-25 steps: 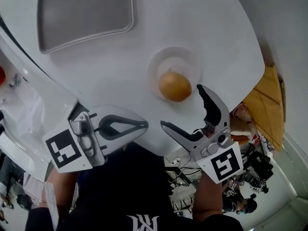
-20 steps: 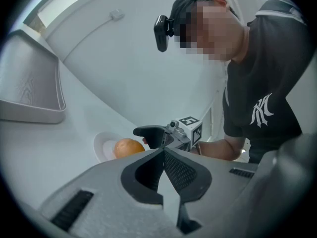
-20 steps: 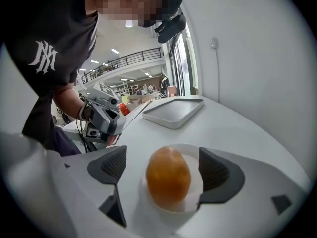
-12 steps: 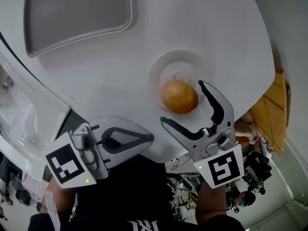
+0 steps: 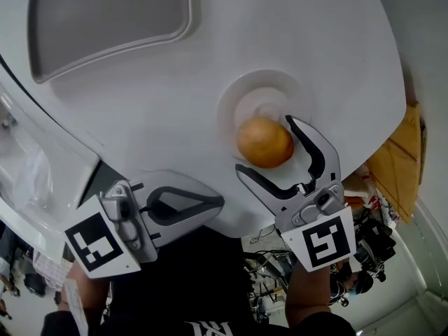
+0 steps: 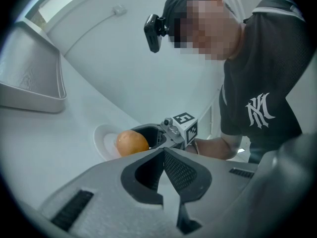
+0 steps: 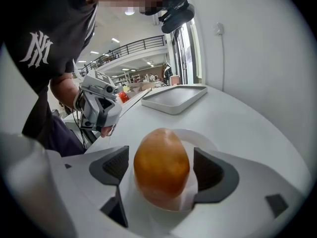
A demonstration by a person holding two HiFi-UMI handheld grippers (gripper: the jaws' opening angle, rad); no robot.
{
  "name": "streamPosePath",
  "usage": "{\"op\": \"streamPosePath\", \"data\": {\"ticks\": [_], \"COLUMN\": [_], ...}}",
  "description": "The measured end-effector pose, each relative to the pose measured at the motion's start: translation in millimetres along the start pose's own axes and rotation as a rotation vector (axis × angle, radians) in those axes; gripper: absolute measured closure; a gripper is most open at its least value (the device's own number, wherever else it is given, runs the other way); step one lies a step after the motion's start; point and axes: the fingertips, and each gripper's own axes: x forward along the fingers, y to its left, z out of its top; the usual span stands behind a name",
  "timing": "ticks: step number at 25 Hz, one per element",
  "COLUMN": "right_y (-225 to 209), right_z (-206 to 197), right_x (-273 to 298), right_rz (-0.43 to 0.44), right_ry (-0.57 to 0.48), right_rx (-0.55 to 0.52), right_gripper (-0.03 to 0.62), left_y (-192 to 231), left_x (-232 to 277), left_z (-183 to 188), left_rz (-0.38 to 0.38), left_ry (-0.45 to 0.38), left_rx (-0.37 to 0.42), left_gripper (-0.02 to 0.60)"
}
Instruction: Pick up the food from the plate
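We had the right tongs [image 5: 264, 144] wide, one jaw either side of the food [image 7: 161, 166], with no contact that we could see. The food sat on the plate [image 5: 260, 89], near the counter [image 5: 147, 103] edge. The left tongs [image 5: 218, 201] were closed on nothing at the counter's near edge, apart from the plate. A tray [image 5: 105, 19] lay farther back.
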Motion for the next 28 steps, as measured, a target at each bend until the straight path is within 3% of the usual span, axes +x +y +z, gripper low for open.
{"op": "streamPosePath", "data": {"ticks": [6,8,19,24,28], "right_y": [0,-2,-4,-8,-8], "right_z": [1,2,3,4,28], "right_x": [0,0,-1,-14,-39], "right_rz": [-0.001,-0.013,-0.041,-0.088,-0.143], "right_ry": [-0.003,-0.013,-0.015,-0.026,-0.077], "right_rx": [-0.010,-0.018,-0.041,0.045,0.086], "right_gripper": [0.199,0.247,0.250,0.252,0.253], "left_y": [0,-1,-6,0,-7], "left_x": [0,0,-5,-4,-11], "left_z": [-1,-1,-4,-18,-17], "left_rz": [0.003,0.004,-0.017,0.013,0.022], "left_ry": [0.003,0.006,0.010,0.075,0.087], "left_rx": [-0.001,0.001,0.025,0.034,-0.012], "left_gripper": [0.577,0.577,0.577,0.577,0.577]}}
